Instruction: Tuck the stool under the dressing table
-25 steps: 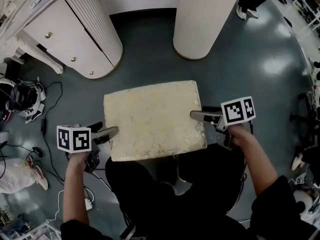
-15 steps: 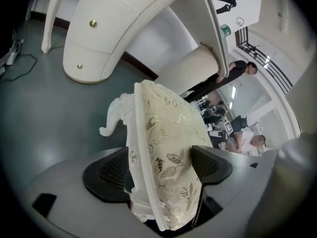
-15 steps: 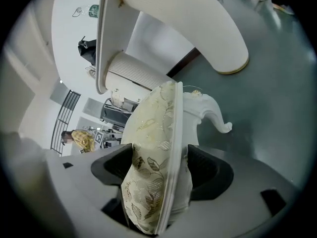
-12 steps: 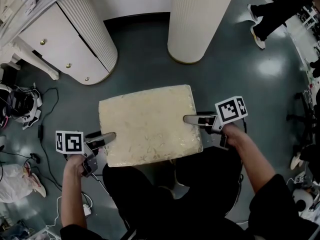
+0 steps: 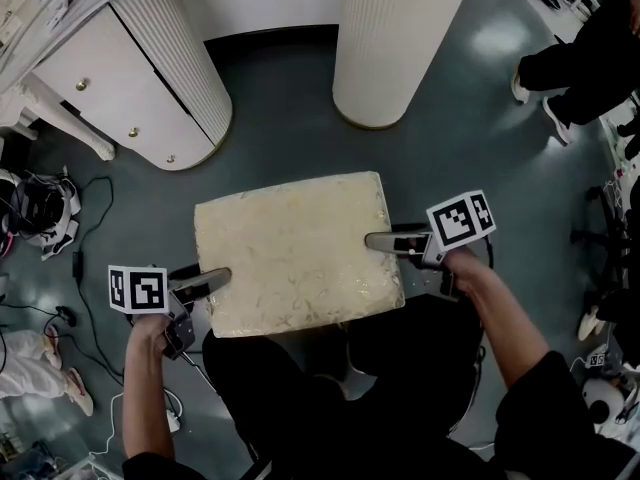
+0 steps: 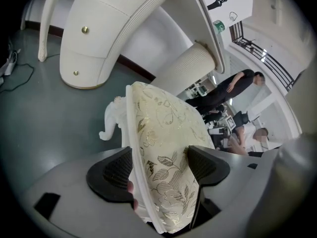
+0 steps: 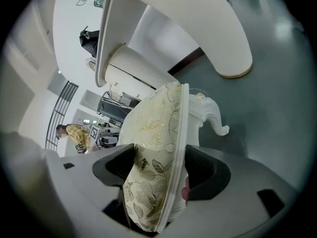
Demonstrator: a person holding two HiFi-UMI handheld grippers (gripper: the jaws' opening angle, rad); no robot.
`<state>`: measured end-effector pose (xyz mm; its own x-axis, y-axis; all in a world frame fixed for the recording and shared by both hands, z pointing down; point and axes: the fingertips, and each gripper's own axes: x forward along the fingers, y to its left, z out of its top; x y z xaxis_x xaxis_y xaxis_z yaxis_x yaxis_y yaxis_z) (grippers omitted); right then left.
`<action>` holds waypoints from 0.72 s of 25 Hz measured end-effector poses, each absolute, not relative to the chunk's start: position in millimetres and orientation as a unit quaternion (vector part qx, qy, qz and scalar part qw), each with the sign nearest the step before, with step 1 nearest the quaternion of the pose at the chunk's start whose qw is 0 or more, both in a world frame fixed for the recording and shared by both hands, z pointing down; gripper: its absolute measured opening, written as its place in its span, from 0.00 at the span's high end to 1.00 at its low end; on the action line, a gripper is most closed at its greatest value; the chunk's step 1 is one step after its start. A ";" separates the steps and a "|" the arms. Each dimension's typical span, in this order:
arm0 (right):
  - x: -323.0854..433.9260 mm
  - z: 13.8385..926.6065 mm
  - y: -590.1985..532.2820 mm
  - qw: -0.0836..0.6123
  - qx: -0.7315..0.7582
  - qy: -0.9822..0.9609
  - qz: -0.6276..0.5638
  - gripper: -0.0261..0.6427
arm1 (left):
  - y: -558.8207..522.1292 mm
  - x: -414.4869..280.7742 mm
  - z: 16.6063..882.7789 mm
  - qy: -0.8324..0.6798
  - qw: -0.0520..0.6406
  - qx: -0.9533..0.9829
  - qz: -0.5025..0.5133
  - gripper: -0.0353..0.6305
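I pinch the stool [image 5: 295, 248] by both short sides: my left gripper [image 5: 212, 278] has just closed tighter on its padded edge, my right gripper [image 5: 385, 240] is clamped opposite. Its long axis runs hand to hand; the dressing table [image 5: 110, 58] gap lies straight ahead, between the fluted pedestals [image 5: 400, 38]

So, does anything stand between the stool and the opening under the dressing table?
Nothing visible does. Only bare floor lies between the stool and the opening under the dressing table.
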<state>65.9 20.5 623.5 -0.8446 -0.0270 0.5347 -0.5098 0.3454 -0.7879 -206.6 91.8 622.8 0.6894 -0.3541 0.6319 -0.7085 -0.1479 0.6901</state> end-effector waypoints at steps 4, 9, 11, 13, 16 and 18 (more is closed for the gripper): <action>66.7 623.2 10.0 0.223 0.176 -0.792 0.541 0.51 | 89.0 -204.1 622.3 -0.371 0.544 0.736 0.155 0.42; 63.0 622.6 -5.7 0.238 0.166 -0.795 0.533 0.51 | 85.9 -203.6 622.0 -0.386 0.548 0.728 0.143 0.42; 62.6 622.5 -10.2 0.245 0.160 -0.795 0.531 0.51 | 85.7 -202.5 622.1 -0.392 0.549 0.725 0.139 0.42; 62.7 622.8 -17.1 0.252 0.155 -0.797 0.527 0.51 | 84.5 -200.2 622.6 -0.397 0.552 0.721 0.135 0.42; 58.9 622.2 -32.2 0.261 0.149 -0.800 0.520 0.51 | 79.8 -199.8 622.5 -0.409 0.554 0.715 0.125 0.42; 52.9 621.5 -43.2 0.269 0.142 -0.801 0.516 0.51 | 75.1 -202.9 622.1 -0.418 0.554 0.710 0.118 0.41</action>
<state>52.9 -43.2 621.5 -0.8151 0.0497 0.5772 -0.5050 0.4274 -0.7499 -202.9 75.1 622.1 0.6224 -0.4632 0.6309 -0.7247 -0.0368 0.6880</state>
